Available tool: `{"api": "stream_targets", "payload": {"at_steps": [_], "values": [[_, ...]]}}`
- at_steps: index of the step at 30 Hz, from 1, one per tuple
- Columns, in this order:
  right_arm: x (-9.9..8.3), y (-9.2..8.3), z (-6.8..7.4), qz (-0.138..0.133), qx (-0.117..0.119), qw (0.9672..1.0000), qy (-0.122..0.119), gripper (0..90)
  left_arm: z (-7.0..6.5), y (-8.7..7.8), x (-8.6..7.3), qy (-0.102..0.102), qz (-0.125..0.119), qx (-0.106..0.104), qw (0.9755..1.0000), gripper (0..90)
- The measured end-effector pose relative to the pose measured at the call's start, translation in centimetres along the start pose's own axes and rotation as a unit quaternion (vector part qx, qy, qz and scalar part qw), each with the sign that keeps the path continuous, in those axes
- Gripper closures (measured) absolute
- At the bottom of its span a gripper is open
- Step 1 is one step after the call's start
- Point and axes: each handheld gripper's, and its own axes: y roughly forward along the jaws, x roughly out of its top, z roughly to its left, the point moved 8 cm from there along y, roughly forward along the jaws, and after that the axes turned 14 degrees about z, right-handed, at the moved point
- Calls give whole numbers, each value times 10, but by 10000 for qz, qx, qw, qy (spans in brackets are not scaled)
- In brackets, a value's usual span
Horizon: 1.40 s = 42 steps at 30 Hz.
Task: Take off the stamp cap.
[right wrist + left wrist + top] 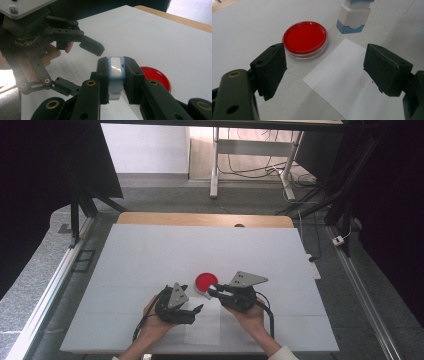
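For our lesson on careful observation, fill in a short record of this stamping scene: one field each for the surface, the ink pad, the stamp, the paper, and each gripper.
surface: white table top
ink pad: round red ink pad in a clear dish, lid off, beside the paper's far corner
stamp: white and blue stamp, clamped between the right gripper's jaws
paper: white sheet, flat on the table top, no clear print visible
left gripper: jaws wide apart, holding nothing, above the sheet's edge
right gripper: shut on the stamp, near the ink pad

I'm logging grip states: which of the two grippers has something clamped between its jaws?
The right gripper: its jaws are shut on the blue-and-white stamp, held above the table beside the red ink pad. The left gripper stands wide open over the white paper, holding nothing.
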Motion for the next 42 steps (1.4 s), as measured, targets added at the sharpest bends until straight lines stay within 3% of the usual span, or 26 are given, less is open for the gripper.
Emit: {"api": "stream_targets", "payload": {"at_steps": [7,19,42], "values": [[1,-1,0,-31,0,10000,14,749,-5,4,8,4,-78,-52,10000,188],[0,2,-1,-40,-39,9999,86,749,-11,14,9,104,-4,-46,9999,216],[1,7,2,-201,-34,9995,260,749,-10,22,14,37,-25,11,10000,367]]}}
